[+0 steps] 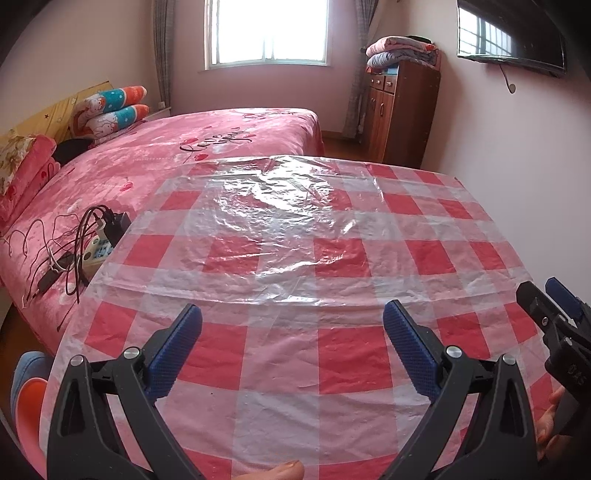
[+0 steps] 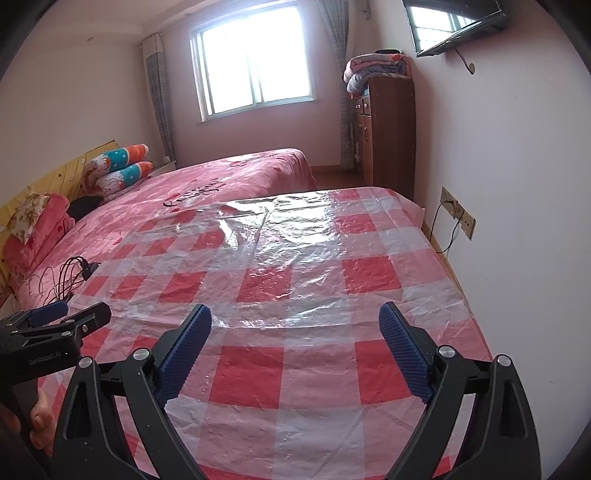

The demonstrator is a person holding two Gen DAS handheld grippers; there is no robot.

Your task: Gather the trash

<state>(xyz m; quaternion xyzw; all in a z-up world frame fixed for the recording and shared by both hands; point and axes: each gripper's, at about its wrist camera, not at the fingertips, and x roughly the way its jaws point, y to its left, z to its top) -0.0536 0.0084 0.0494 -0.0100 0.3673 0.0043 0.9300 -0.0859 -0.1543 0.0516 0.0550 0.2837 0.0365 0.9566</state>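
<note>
Left wrist view: the left gripper (image 1: 292, 325) hangs over a table covered with a red-and-white checked plastic cloth (image 1: 280, 354), its two blue-padded fingers (image 1: 177, 350) spread wide with nothing between them. Directly ahead of the fingertips, further along the cloth, lies a sheet of clear crinkled plastic film (image 1: 273, 206), flat on the checks and shining in the window light. It is the only loose thing on the cloth in this view, and it lies apart from both pads. To the gripper's right, at the frame edge, the right gripper (image 1: 554, 314) pokes in, with a hand (image 1: 550, 424) behind it. To the left and beyond the table stands a bed with a pink cover (image 1: 155, 166); on it, left of the fingers, sits a tangle of cables and chargers (image 1: 85, 251). Far ahead are the window (image 1: 266, 33) and a wooden cabinet (image 1: 399, 107) with folded blankets (image 1: 402, 50) on top.

Right wrist view: the right gripper (image 2: 295, 332) also stands wide apart and empty above the same cloth (image 2: 295, 369). The clear film (image 2: 266, 243) lies ahead of its fingertips and slightly to the left, untouched. The left gripper (image 2: 74, 321) enters low on the left, with fingers of the hand (image 2: 38, 417) holding it just visible beneath. To the right is the wall with a socket strip (image 2: 458, 218) and a plugged cord. A wall-mounted television (image 2: 454, 26) hangs high up to the right.
</note>
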